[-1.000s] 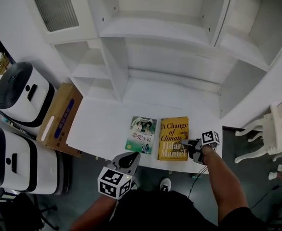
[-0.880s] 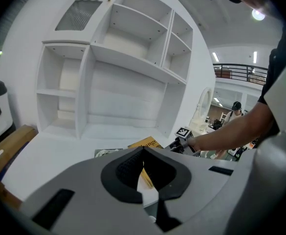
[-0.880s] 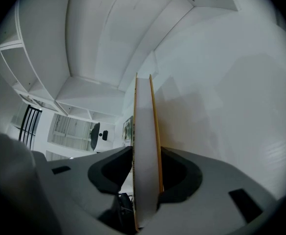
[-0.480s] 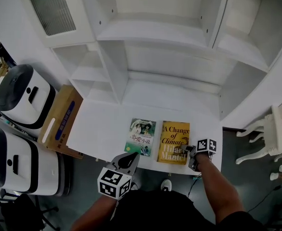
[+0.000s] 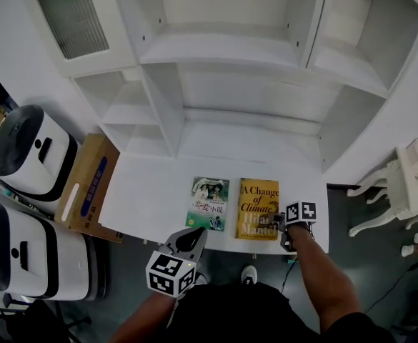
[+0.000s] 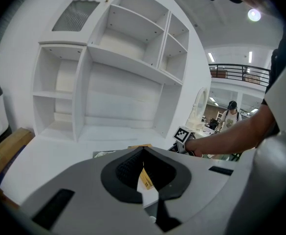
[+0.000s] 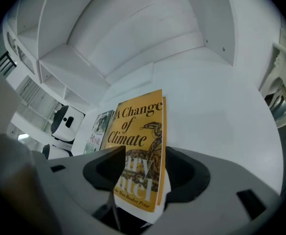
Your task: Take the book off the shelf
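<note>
A yellow book (image 5: 259, 207) titled "A Change of Climate" lies flat on the white desk board (image 5: 151, 188) of the shelf unit. A green book (image 5: 209, 202) lies just left of it. My right gripper (image 5: 279, 224) is at the yellow book's near right corner. In the right gripper view the yellow book's (image 7: 138, 131) near end sits between that right gripper's (image 7: 145, 153) jaws. They have just been opening and stand apart, not pressing it. My left gripper (image 5: 193, 234) hovers off the desk's front edge, shut and empty, its tips (image 6: 143, 149) together.
Open white shelf compartments (image 5: 230, 20) rise behind the desk. Two white machines (image 5: 30, 145) (image 5: 12, 252) and a cardboard box (image 5: 87, 181) stand on the floor at the left. A white carved stand (image 5: 409, 184) is at the right. A person (image 6: 229, 114) stands far off.
My right gripper has rolled and tipped downward, shifting slightly toward the yellow book's near right corner, and its jaws have spread. Both books and the left gripper stay put.
</note>
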The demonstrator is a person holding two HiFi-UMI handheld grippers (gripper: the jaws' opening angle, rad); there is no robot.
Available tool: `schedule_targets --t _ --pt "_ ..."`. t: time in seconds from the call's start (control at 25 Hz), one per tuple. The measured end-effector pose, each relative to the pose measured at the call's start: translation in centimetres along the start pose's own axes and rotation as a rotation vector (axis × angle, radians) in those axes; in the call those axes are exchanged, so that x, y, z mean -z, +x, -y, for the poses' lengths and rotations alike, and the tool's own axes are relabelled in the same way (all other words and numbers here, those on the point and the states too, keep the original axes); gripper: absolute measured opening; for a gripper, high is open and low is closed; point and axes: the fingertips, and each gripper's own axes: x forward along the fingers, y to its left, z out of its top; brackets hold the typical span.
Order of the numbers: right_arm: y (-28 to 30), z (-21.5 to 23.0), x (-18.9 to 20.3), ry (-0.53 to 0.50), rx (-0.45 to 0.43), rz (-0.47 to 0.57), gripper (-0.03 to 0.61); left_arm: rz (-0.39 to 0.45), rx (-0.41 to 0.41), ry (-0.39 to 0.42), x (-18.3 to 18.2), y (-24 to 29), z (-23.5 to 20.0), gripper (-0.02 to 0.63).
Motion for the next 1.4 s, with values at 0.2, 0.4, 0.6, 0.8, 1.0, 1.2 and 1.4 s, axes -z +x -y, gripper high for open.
schedule_targets --t 0.2,0.4,0.6,0.8,1.0,1.2,1.4 --pt "-3.6 -2.2 0.6 0.01 -0.003 0.144 0.244 0.014 0.051 0.021 -0.2 -0.8 -0.4 0.011" --pt "-9.3 -7.3 1.8 -0.055 -0.019 0.415 0.242 0.016 0.119 0.054 0.1 -2.3 -0.7 0.011" --pt "-13.3 -13.6 4.5 -0.083 -0.137 0.571 0.236 0.005 0.189 0.099 0.4 -3.5 -0.9 0.011" --pt "-15.3 -19.4 7.4 -0.131 -0.175 0.64 0.08 0.009 0.244 0.119 0.4 -4.9 -0.6 0.011" --pt "-15.8 -23.6 9.1 -0.121 -0.268 0.674 0.034 -0.001 0.293 0.134 1.0 -5.8 0.8 0.011" --pt "-16.1 -25.7 10.4 -0.223 -0.283 0.654 0.034 0.016 0.307 0.135 1.3 -7.2 2.3 0.011" --pt "-17.3 -25.9 11.3 -0.303 -0.268 0.659 0.029 0.029 0.267 0.112 1.7 -7.9 3.1 0.011"
